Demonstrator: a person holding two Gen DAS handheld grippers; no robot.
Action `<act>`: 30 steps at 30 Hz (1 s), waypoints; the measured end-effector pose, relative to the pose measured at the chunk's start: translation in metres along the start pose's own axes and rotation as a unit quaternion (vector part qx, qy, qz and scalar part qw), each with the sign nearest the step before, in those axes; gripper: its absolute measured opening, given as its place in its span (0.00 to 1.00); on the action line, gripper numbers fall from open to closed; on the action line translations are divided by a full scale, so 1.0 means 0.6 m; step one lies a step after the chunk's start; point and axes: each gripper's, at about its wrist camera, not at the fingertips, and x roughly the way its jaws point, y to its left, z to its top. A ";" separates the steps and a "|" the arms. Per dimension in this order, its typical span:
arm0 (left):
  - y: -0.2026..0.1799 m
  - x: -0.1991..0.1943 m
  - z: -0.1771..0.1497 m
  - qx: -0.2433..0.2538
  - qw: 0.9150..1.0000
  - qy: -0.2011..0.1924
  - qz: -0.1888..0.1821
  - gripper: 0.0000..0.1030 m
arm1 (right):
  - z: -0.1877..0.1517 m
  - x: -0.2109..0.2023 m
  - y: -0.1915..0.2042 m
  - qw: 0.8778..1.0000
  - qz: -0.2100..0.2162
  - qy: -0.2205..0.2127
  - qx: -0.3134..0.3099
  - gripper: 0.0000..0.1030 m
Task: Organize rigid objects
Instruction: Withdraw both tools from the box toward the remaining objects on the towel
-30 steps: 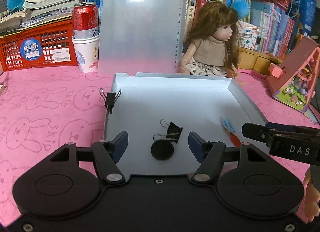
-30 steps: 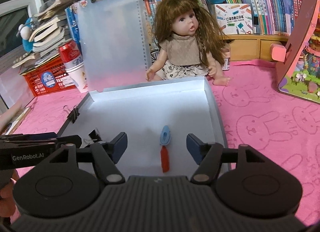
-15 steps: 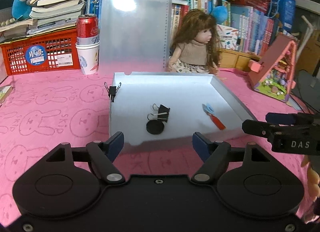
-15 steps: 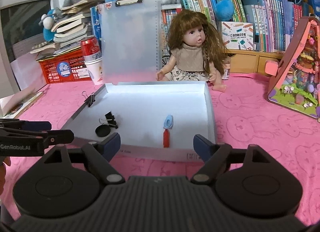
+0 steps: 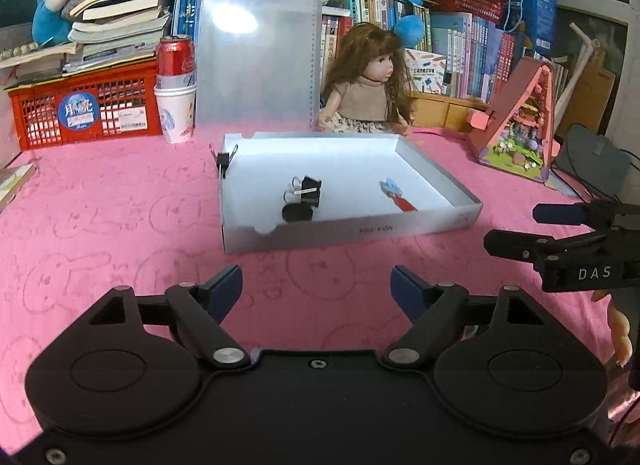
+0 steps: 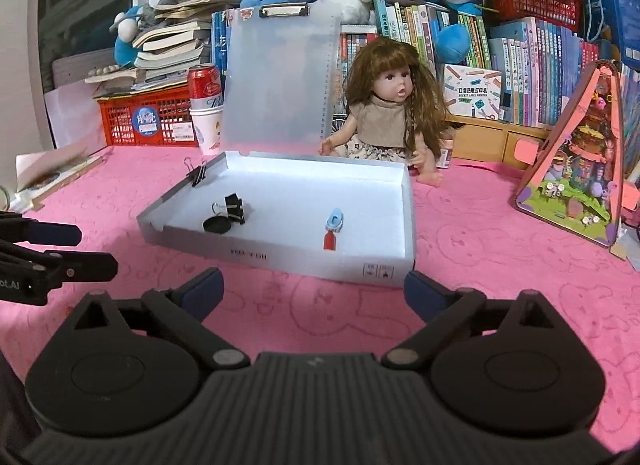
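Binder clip [image 5: 308,193] and a round black disc [image 5: 297,212] lie together in our shallow white tray [image 5: 436,185] on the pink cloth [image 5: 100,201], with a small red-and-blue piece [image 6: 332,229] apart to their right. Another clip [image 6: 199,173] grips the tray's left wall. Our left gripper [image 5: 316,285] and right gripper [image 6: 312,292] hover short of the tray, both jaws opening, nothing between them.

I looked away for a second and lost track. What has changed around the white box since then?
Both grippers backed away from the white box: the left gripper and right gripper now hang over the pink cloth, jaws opening, nothing between them. The binder clip, black disc and red-blue piece stayed inside.
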 end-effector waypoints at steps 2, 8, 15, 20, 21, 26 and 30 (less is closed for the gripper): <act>0.002 -0.005 -0.014 0.001 1.000 -0.004 -0.002 0.78 | -0.009 -0.005 0.000 1.000 -0.002 0.000 -0.001 0.98; -0.003 -0.015 -0.051 0.026 1.000 -0.012 -0.012 0.78 | -0.042 -0.008 -0.005 1.000 -0.010 0.007 0.004 0.98; 0.012 -0.018 -0.074 0.013 1.000 -0.006 0.003 0.78 | -0.075 -0.020 -0.009 1.000 -0.021 0.003 0.007 0.99; 0.017 -0.020 -0.092 0.019 1.000 -0.004 0.018 0.78 | -0.091 -0.024 -0.012 0.999 -0.038 0.007 0.000 0.99; 0.018 -0.021 -0.096 0.020 1.000 -0.004 0.020 0.78 | -0.095 -0.025 -0.013 0.999 -0.042 0.007 0.000 0.99; 0.026 -0.023 -0.109 0.010 1.000 -0.006 0.028 0.78 | -0.113 -0.032 -0.018 0.999 -0.054 0.006 0.006 0.99; 0.031 -0.024 -0.119 0.004 0.999 -0.008 0.036 0.74 | -0.124 -0.038 -0.019 0.998 -0.061 0.000 0.005 0.98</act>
